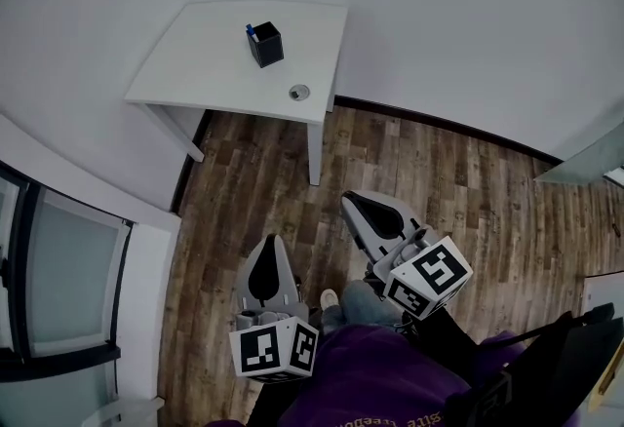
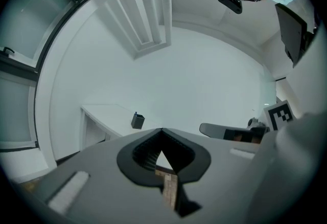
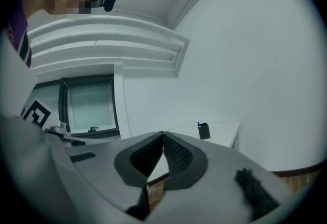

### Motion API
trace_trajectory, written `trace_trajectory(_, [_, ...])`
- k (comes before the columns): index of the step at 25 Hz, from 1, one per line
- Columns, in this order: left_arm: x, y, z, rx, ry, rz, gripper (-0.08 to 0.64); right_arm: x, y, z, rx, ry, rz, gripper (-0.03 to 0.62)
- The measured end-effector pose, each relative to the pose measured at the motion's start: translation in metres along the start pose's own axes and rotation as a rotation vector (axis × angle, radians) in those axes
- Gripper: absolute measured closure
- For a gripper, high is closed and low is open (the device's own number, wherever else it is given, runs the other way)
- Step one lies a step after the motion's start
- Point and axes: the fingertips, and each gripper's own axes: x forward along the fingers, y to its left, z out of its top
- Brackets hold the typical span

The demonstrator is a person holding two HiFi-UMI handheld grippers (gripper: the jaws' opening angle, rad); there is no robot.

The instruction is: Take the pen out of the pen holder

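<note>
On the left gripper the fingers are pressing together at their tips with nothing between them, and the right gripper is showing the same, its fingers meeting tip to tip and pinching nothing. Both grippers are pointing roughly level over the wooden floor, side by side, the left one nearer the window. Each is carrying its marker cube close to the person's purple top. A shoe is showing between them. Well ahead of the fingers a white tabletop is standing against the wall. The black pen holder is sitting upright on it toward the far edge, well apart from both grippers. The pen, blue at its top, is standing inside the pen holder and poking out at its far left corner. A small round grommet is sitting in the tabletop near the front right corner, apart from the pen holder.
</note>
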Motion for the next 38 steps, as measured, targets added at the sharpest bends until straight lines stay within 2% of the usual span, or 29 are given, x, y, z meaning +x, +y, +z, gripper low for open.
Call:
trace_trajectory(7, [0.022,0.007,0.002,-0.014,0.003,0.017,0.555,0.023,-0.018,0.000,0.005,0.017,0.013,0.581])
trace_trajectory(24, [0.129,0.012,0.037,-0.021,-0.037,0.102,0.555,0.122,-0.094,0.035,0.010,0.024,0.139,0.581])
trace_trajectory(38, [0.186,0.016,0.046,-0.047,-0.072,0.178,0.555,0.171,-0.137,0.044,-0.011,0.052,0.220,0.581])
